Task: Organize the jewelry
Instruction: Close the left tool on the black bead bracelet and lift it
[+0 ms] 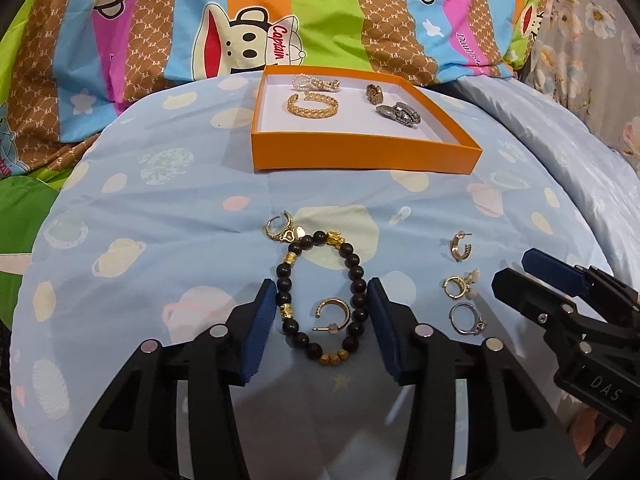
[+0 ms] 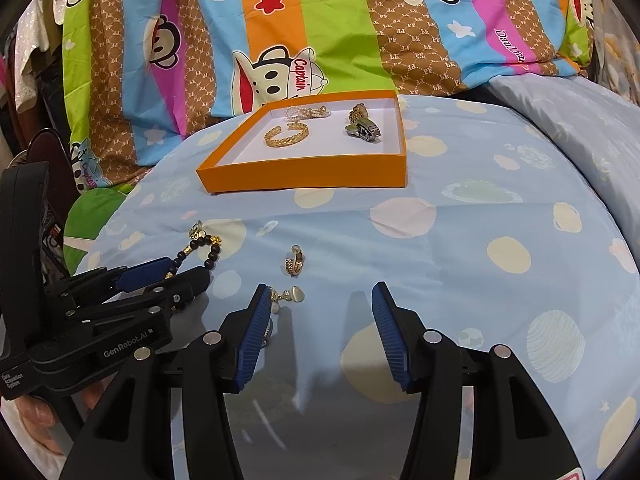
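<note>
The left gripper (image 1: 326, 316) is lowered over the dark wooden bead bracelet with gold spacer beads (image 1: 320, 292), which lies flat on the light blue cloth with pale planet prints (image 1: 180, 208). Its two blue ribbed fingers (image 1: 262, 332) stand on either side of the bracelet. The left pad is just beside the left row of beads and the right pad is just beside the right row; I cannot tell if they already press on the beads. Inside the bracelet loop, between the fingers, lies a small gold hoop earring (image 1: 332, 314). Beyond the fingertips, touching the far end of the bracelet, is a gold hoop earring with a heart charm (image 1: 284, 228).

To the right of the right finger there is a column of three small pieces: a gold half-hoop earring (image 1: 460, 246), a gold earring with pale stones (image 1: 460, 284) and a thin silver ring with a stone (image 1: 466, 320).

The right gripper (image 2: 316, 320) hangs with its fingers apart and nothing between them. The gold earring with pale stones lies just beside its left finger, and the half-hoop earring is ahead of that fingertip.

Far ahead of both grippers stands the shallow orange cardboard box with white inside (image 1: 360, 156). It contains a gold braided cuff bangle (image 1: 312, 106), a white pearl piece (image 1: 316, 82), a bronze-coloured chunky ring (image 1: 374, 92) and a dark silver metal band (image 1: 400, 114).
</note>
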